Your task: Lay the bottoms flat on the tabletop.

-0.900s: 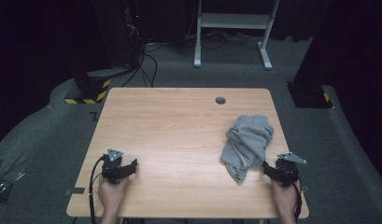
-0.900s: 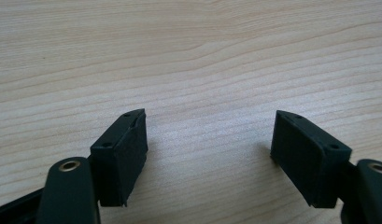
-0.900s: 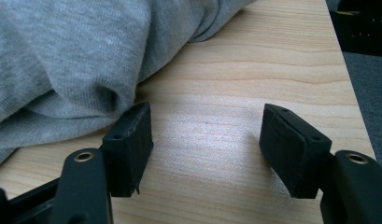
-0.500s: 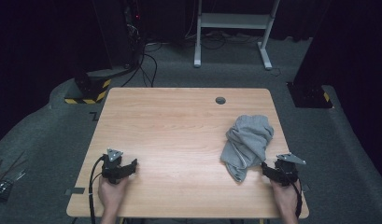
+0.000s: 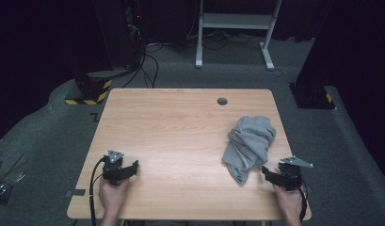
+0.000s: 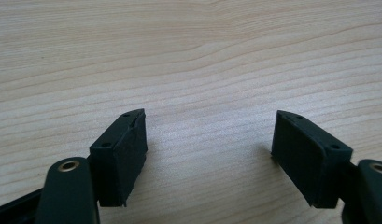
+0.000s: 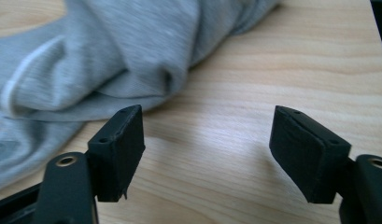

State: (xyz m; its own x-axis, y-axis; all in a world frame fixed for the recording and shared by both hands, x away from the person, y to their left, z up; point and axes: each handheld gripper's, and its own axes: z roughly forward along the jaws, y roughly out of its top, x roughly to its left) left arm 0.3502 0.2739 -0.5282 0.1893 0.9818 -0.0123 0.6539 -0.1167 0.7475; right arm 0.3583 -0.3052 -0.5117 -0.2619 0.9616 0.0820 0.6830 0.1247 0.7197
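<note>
A crumpled grey garment (image 5: 249,145) lies on the right half of the wooden table (image 5: 180,127). My right gripper (image 5: 267,172) rests near the front right corner, open, just right of the garment's near end. In the right gripper view the grey garment (image 7: 109,60) lies ahead and left of my right gripper (image 7: 207,140), whose jaws stand wide apart over bare wood; a white drawstring shows at its left. My left gripper (image 5: 132,165) rests at the front left, open, over bare table (image 6: 202,56), with nothing between its jaws in the left gripper view (image 6: 209,149).
A small round dark grommet (image 5: 222,101) sits near the table's far edge. Beyond the table stand a white desk frame (image 5: 235,28) and a dark cabinet with cables (image 5: 129,42) on grey carpet. A yellow-black striped base (image 5: 89,94) lies off the far left corner.
</note>
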